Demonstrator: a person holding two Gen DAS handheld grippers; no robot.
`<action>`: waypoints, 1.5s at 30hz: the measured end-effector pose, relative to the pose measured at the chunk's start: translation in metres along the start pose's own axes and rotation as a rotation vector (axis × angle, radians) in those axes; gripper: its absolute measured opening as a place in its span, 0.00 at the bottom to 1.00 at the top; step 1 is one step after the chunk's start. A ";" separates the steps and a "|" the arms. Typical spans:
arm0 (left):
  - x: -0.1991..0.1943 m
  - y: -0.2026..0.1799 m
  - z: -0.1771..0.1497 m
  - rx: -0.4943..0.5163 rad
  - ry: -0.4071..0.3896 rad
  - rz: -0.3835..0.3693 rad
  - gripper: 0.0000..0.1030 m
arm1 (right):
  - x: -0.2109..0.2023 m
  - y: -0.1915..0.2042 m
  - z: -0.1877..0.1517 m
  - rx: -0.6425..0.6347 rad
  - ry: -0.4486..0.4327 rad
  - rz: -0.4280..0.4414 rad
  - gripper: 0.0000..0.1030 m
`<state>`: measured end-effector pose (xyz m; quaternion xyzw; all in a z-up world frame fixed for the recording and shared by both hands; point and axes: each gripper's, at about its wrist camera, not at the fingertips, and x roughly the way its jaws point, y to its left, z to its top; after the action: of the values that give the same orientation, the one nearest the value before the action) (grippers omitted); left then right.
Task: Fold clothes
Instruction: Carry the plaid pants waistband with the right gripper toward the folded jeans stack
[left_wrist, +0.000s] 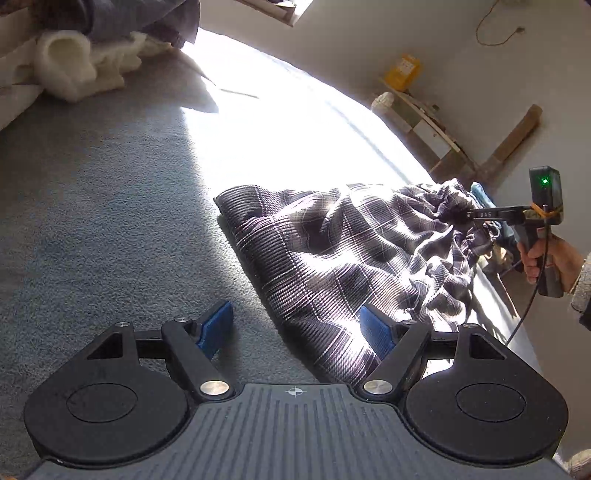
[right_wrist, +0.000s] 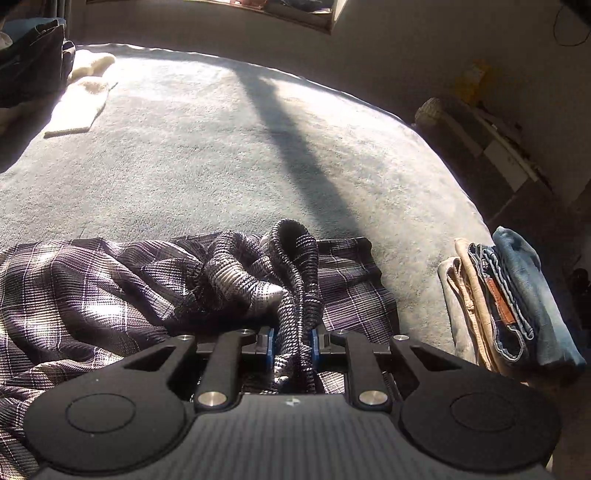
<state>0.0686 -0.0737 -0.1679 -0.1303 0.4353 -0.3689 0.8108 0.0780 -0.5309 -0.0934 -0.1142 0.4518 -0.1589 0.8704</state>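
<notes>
The right gripper (right_wrist: 291, 350) is pinched narrow on a bunched edge of the plaid garment (right_wrist: 110, 291), a thick roll of cloth standing up between its blue pads (right_wrist: 270, 349). The left gripper (left_wrist: 295, 328) stands wide and holds nothing; its right pad (left_wrist: 375, 326) is over the near edge of the cloth, and its left pad is over bare blanket (left_wrist: 92, 221).

The garment lies on the grey blanket of the bed, spread out toward the left gripper and gathered into wrinkles at the right gripper's end. It looks light, soft and limp: it will sag and crumple wherever it is not held, and a grip on one layer may slip. A hem or corner is the best hold, so the near corner by the left gripper is the likely place to take it, letting both ends be pulled taut and flat.

Folded jeans (right_wrist: 517, 295) are stacked at the bed's right edge, apart from the garment.
</notes>
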 end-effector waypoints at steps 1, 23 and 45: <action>0.000 0.001 0.000 0.000 0.003 -0.001 0.74 | 0.006 -0.007 0.001 0.003 0.004 -0.010 0.18; -0.008 0.002 0.004 0.000 0.057 0.005 0.74 | 0.087 -0.077 -0.008 0.104 0.053 -0.033 0.29; -0.017 0.002 0.008 -0.002 0.069 0.042 0.74 | 0.095 -0.107 -0.003 0.579 -0.013 0.212 0.27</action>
<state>0.0694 -0.0610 -0.1536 -0.1093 0.4661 -0.3555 0.8027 0.1089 -0.6659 -0.1300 0.1854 0.3914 -0.1889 0.8813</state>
